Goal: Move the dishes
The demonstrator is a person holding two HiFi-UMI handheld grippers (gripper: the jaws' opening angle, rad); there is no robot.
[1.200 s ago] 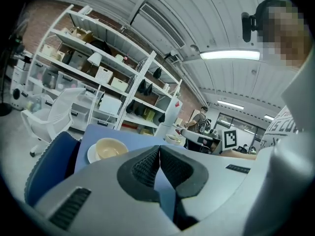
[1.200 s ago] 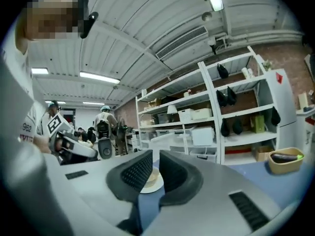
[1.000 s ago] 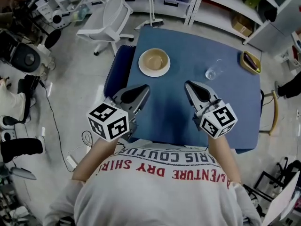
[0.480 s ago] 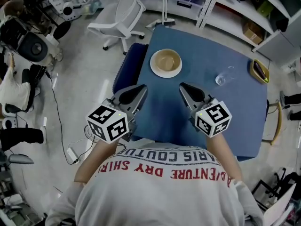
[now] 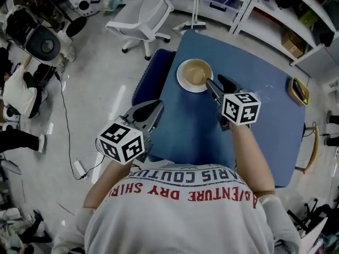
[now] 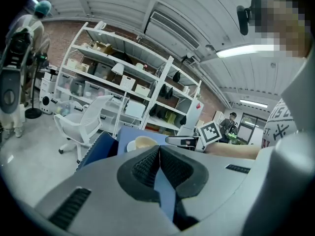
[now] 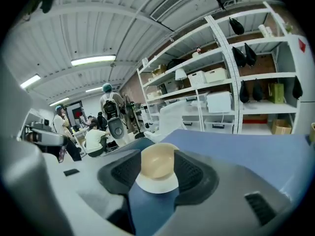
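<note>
A tan bowl (image 5: 195, 72) sits on a white plate (image 5: 186, 83) at the far left of the blue table (image 5: 254, 126). My right gripper (image 5: 217, 81) reaches up to the plate's right edge. Its jaws have just been opening and stand apart. In the right gripper view the bowl (image 7: 156, 162) and plate (image 7: 157, 185) show in the gap just ahead of the right gripper (image 7: 157, 171), with no pad pressing on them. My left gripper (image 5: 153, 108) hovers over the table's near left part, shut and empty. The left gripper (image 6: 158, 154) looks toward the bowl (image 6: 145, 142).
A clear glass (image 5: 264, 91) and a yellow dish (image 5: 297, 90) stand at the table's right side. A dark blue padded seat (image 5: 153, 73) adjoins the table's left edge, with a white office chair (image 5: 151, 12) beyond. Shelves line the far wall. People stand at the left.
My right gripper has moved forward and left across the table to the bowl and plate, and its jaws have gone from shut to apart. The left gripper shifted a little.
</note>
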